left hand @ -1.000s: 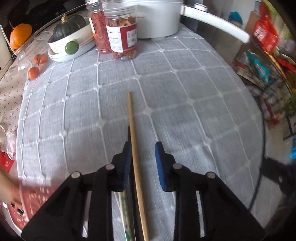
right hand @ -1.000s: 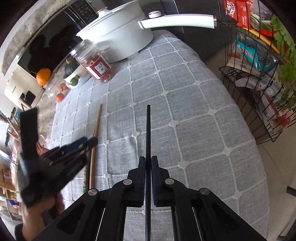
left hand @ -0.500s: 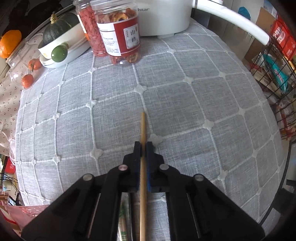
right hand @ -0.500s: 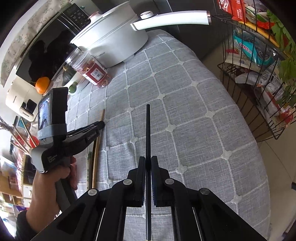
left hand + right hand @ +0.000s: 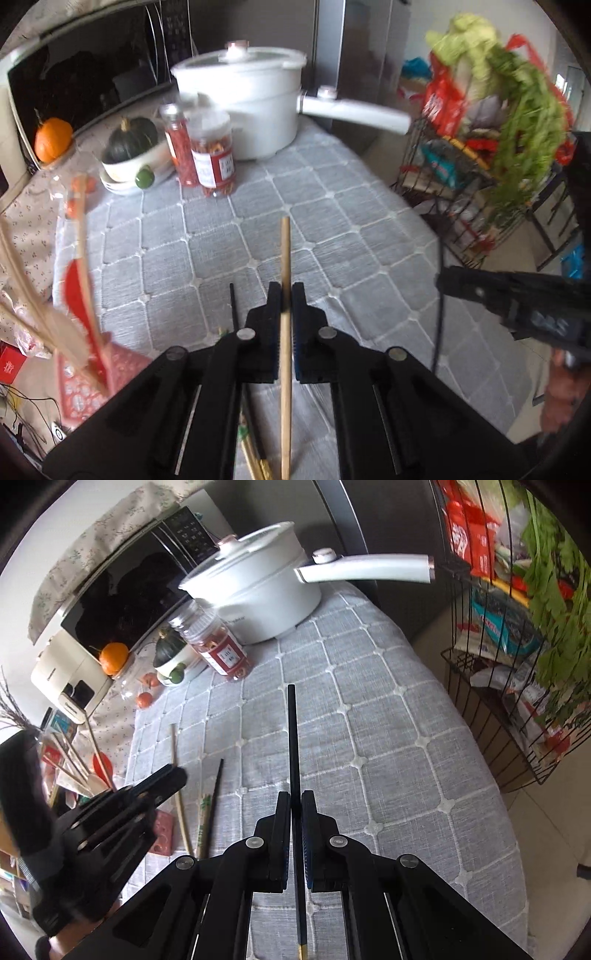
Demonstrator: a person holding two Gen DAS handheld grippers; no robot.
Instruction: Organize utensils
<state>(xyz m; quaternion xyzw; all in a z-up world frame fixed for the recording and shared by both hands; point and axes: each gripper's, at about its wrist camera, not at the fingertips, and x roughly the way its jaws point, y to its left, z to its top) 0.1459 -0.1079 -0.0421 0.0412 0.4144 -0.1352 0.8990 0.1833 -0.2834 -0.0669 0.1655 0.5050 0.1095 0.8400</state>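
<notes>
Lifted since before, our left tool (image 5: 285, 293) clamps the wooden chopstick (image 5: 284, 258), so we keep it level toward the red holder (image 5: 79, 384) at lower left.

A plain wooden chopstick (image 5: 284, 295) sticks out lengthwise above the grey quilted cloth, clamped mid-shaft. A black chopstick (image 5: 294, 760) (gold-tipped at its near end) is likewise clamped. Another black one (image 5: 215, 794) and green-printed wooden ones (image 5: 202, 823) lie on the cloth.
</notes>
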